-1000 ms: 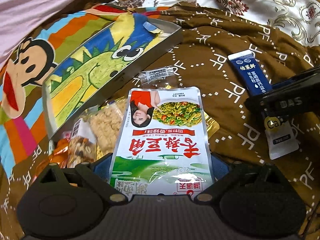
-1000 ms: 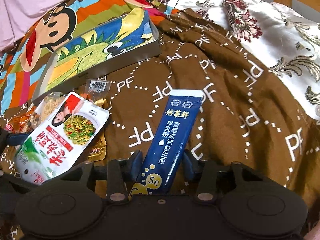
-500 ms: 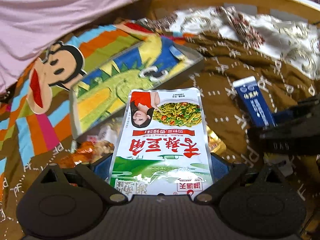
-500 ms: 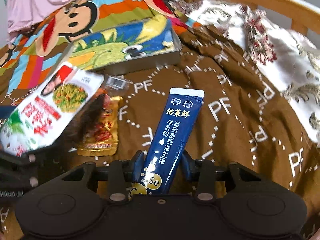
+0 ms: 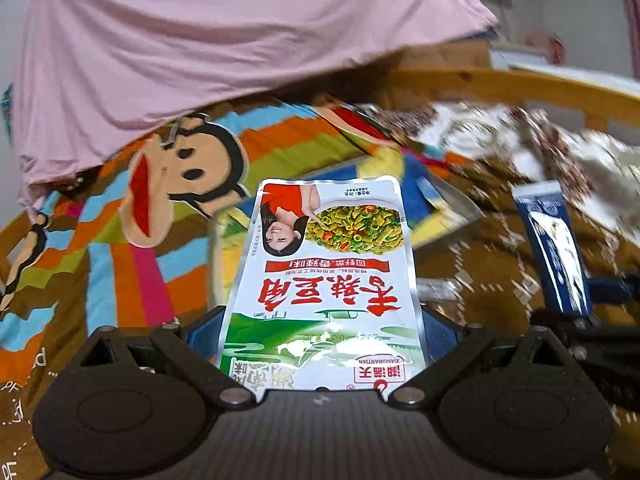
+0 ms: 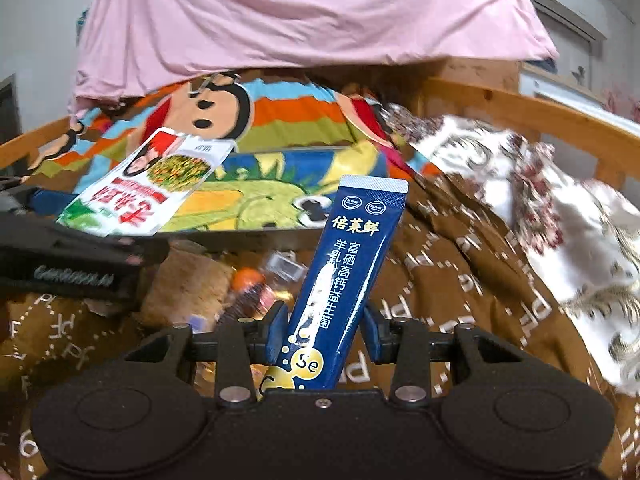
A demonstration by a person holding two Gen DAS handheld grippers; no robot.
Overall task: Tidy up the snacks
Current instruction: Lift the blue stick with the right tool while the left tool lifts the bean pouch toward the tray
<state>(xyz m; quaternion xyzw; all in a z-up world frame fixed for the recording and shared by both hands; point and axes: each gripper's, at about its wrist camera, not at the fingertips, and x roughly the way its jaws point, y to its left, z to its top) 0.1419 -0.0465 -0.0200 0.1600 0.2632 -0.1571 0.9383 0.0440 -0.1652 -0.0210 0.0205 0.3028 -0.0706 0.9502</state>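
- Our left gripper [image 5: 322, 334] grips a white pouch [image 5: 325, 280] by its lower end, low in the middle of the frame, lifted off the brown blanket [image 5: 492, 276].
- Our right gripper [image 6: 324, 330] has just closed its jaws on a blue sachet [image 6: 348, 276], which stands at frame centre, tilted right.
- Loose snack packets [image 6: 224, 288] lie left of the sachet, below the dinosaur box [image 6: 260, 200].

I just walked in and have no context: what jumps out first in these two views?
Each gripper holds a packet up off the bed: the left gripper grips a white snack pouch, and the right gripper grips a dark blue stick sachet. Behind them lies a striped cartoon monkey blanket under a pink cloth.
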